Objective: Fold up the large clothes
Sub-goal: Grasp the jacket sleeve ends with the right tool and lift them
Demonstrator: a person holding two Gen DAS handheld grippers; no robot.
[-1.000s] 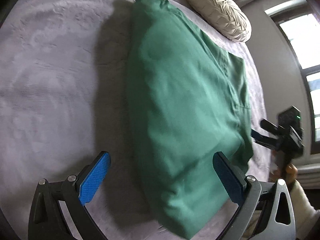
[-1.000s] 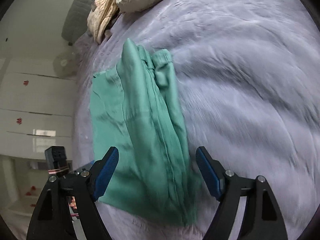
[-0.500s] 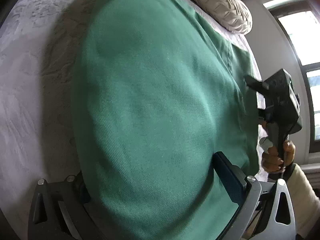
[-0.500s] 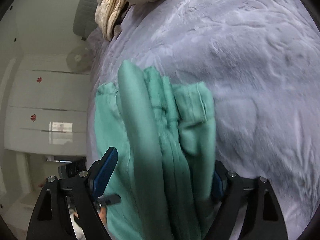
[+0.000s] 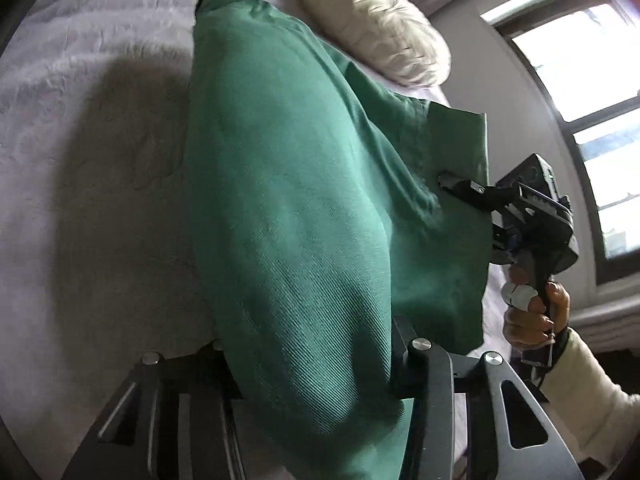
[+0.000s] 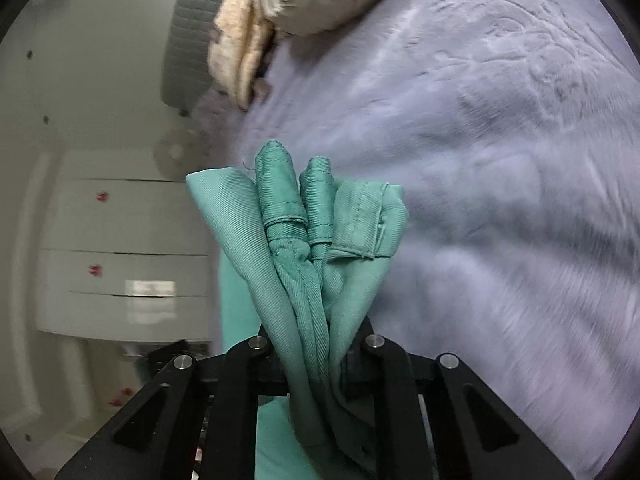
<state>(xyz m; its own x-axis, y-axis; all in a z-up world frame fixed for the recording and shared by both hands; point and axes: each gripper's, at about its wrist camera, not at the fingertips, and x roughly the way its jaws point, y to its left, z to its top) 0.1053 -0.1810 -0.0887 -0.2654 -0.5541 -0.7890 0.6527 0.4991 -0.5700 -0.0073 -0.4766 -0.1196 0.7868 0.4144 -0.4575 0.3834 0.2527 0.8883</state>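
left gripper (image 5: 312, 364) clamped on green garment (image 5: 288, 200) | right gripper (image 6: 316, 356) clamped on bunched hem, pillow (image 5: 380, 36) beyond | risk: thick layers slip out, fold skews

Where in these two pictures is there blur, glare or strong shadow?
Left wrist view: the window is overexposed, the green garment casts a dark shadow on the bedspread, and the pillow looks smeared. Right wrist view: the bunched cloth in the right tool is sharp, while the bedspread at the right edge is motion-blurred and the fisheye bends the wardrobe.
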